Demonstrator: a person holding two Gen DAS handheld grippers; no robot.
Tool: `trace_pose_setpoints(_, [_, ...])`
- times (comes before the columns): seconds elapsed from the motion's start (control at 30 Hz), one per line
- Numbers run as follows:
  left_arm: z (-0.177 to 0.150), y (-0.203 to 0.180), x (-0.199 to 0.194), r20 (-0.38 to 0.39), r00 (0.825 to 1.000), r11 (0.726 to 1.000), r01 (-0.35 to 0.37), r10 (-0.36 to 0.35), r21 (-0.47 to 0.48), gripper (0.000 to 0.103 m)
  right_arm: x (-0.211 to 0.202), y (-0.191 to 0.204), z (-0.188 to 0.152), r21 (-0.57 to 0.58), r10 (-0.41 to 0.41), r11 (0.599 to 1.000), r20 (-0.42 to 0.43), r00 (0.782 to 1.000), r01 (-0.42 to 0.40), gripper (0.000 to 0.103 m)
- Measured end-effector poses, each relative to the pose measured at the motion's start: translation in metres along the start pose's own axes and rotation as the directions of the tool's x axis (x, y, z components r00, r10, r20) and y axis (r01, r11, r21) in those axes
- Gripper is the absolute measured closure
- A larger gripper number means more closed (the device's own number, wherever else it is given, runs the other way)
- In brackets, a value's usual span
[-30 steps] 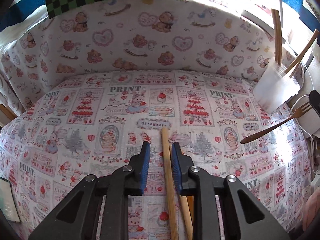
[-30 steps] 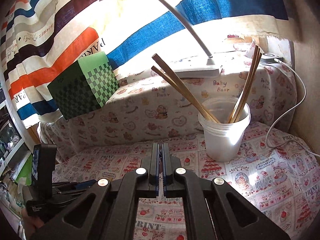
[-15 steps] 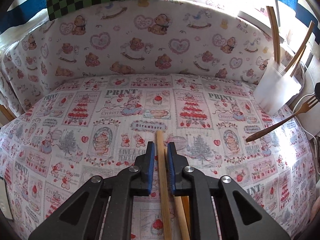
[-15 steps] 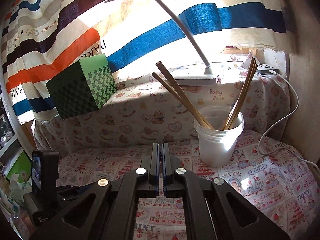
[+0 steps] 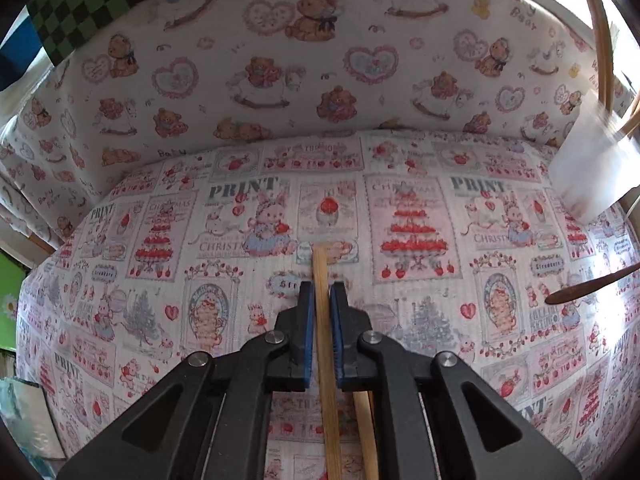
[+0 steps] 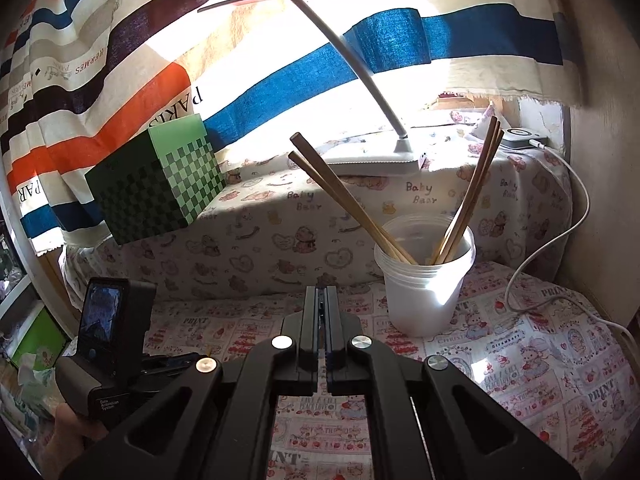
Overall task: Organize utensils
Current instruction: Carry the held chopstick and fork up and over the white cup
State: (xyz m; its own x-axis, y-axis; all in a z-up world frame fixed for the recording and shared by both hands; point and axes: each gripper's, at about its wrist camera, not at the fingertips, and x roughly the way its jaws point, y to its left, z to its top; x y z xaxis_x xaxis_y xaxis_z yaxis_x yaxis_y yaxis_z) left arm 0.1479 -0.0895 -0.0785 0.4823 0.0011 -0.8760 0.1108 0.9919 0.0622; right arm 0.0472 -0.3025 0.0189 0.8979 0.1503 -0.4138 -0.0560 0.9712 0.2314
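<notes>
My left gripper (image 5: 320, 296) is shut on a light wooden chopstick (image 5: 322, 276) whose tip sticks out past the pads over the printed cloth. A second chopstick (image 5: 366, 436) lies under the right finger. My right gripper (image 6: 321, 300) is shut on a wooden fork; only its handle end (image 5: 588, 288) shows at the right of the left wrist view. A white plastic cup (image 6: 426, 280) with several chopsticks stands ahead and right of the right gripper; it also shows in the left wrist view (image 5: 588, 172).
A green checkered box (image 6: 156, 192) sits on the raised ledge at the back left. A white desk lamp (image 6: 376, 156) stands on the ledge behind the cup. A white cable (image 6: 560, 272) runs down at the right. The left handheld unit (image 6: 108, 344) is at lower left.
My left gripper has closed from open onto the chopstick and moved forward. The right gripper with the fork has drifted right, so the fork head has left the left wrist view.
</notes>
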Motion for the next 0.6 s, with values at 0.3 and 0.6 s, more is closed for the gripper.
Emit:
trace_pose_setpoints(0.3, [0.008, 0.009, -0.045, 0.074, 0.997, 0.999, 0.032, -0.033, 0.015, 0.097, 0.0, -0.006, 0.002, 0.028, 0.015, 1.0, -0.006, 1.0, -0.015, 0.1])
trace_pose_setpoints(0.6, [0.022, 0.018, -0.159, 0.302, 0.95, 0.997, 0.077, -0.078, 0.015, 0.097, -0.003, -0.005, 0.003, 0.026, 0.018, 0.999, 0.004, 1.0, -0.018, 0.1])
